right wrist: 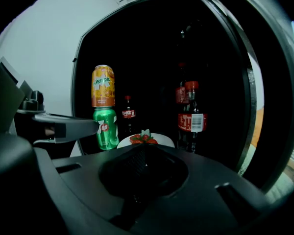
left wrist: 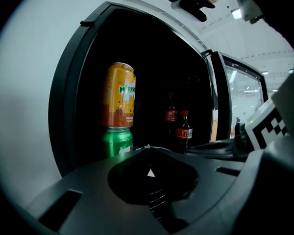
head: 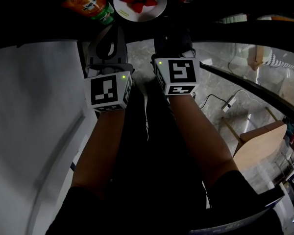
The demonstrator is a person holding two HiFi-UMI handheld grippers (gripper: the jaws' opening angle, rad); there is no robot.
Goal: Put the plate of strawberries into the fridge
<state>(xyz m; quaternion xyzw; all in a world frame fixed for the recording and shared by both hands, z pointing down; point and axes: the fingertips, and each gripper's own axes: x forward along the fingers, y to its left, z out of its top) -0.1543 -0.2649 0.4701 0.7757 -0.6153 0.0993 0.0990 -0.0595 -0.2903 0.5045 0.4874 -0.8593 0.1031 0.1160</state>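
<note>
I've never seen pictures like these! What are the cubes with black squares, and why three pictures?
A person holds two pincer tools, called grippers; the cubes are part of them. One picture comes from a camera on the person's head, looking down. The others come from cameras riding on the left gripper and right gripper. Both are shut and hold nothing. Ahead is an open fridge with a plate of strawberries, an orange can on a green can, and bottles inside.

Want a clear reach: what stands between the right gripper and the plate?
Nothing visible. The plate sits in the fridge straight ahead of the right gripper; cans stand left of it, bottles right.
</note>
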